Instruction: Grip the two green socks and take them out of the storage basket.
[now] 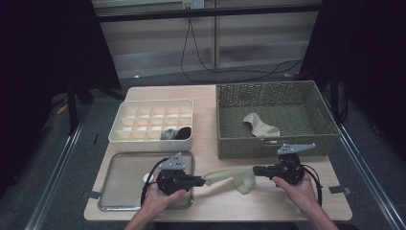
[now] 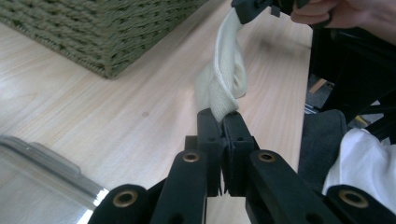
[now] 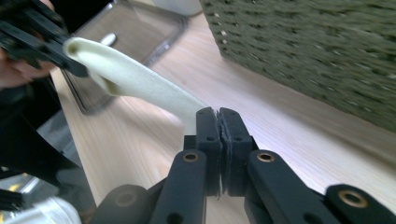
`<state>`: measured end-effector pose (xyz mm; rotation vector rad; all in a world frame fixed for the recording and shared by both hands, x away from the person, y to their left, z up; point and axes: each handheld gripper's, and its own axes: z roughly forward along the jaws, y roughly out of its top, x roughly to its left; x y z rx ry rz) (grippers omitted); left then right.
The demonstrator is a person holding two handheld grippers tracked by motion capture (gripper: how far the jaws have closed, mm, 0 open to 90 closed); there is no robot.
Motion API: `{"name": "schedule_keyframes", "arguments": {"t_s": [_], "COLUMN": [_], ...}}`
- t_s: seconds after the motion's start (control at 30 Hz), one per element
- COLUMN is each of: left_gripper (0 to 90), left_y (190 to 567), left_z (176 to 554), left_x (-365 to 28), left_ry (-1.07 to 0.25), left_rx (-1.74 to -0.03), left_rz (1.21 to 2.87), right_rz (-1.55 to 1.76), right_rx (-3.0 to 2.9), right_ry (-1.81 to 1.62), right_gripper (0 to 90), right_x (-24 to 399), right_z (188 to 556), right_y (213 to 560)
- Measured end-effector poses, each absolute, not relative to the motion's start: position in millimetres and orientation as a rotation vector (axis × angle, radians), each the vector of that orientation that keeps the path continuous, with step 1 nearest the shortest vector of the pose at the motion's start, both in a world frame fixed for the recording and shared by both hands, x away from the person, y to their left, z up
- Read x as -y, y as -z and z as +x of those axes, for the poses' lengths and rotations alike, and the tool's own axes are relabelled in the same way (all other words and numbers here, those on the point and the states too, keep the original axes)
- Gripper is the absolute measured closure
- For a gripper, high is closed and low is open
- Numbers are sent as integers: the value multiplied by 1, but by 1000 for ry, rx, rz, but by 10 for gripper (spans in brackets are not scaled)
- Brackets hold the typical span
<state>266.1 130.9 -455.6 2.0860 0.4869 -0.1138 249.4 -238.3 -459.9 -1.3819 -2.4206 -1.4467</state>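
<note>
Pale sock (image 1: 230,178) — pinched between left gripper (image 1: 203,180) and right gripper (image 1: 256,170)

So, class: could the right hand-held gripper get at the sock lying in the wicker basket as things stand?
Probably not yet: the right hand-held gripper is shut on the sock shared with the left hand-held gripper. The basket is open-topped and close by.

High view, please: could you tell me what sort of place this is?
Probably a recording booth: a wooden table ringed by dark curtains, with cables on the floor. A wicker basket and compartment box suggest sock sorting.
</note>
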Motion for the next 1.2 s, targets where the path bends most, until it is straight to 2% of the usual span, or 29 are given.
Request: {"name": "schedule_keyframes", "arguments": {"t_s": [0.2,0.5,0.6,0.8,1.0,1.2], "left_gripper": [881,877,875,872,868,864], "left_y": [459,478,481,484,486,489], "left_z": [262,284,288,294,301,302], "left_x": [-126,-129,-127,-127,-125,-125], "left_ry": [179,159,151,154,168,179], "left_rx": [-491,-596,-614,-635,-661,-671], "left_rz": [2102,2137,2142,2147,2148,2145], "right_rz": [-1405,-1389,-1398,-1432,-1382,-1354], "right_rx": [2444,2482,2482,2446,2456,2460], "right_ry": [1419,1329,1322,1383,1376,1358], "right_gripper": [880,868,808,762,798,828], "right_x": [239,223,221,230,229,216], "right_z": [252,273,273,263,253,263], "right_y": [465,487,491,482,483,490]}}
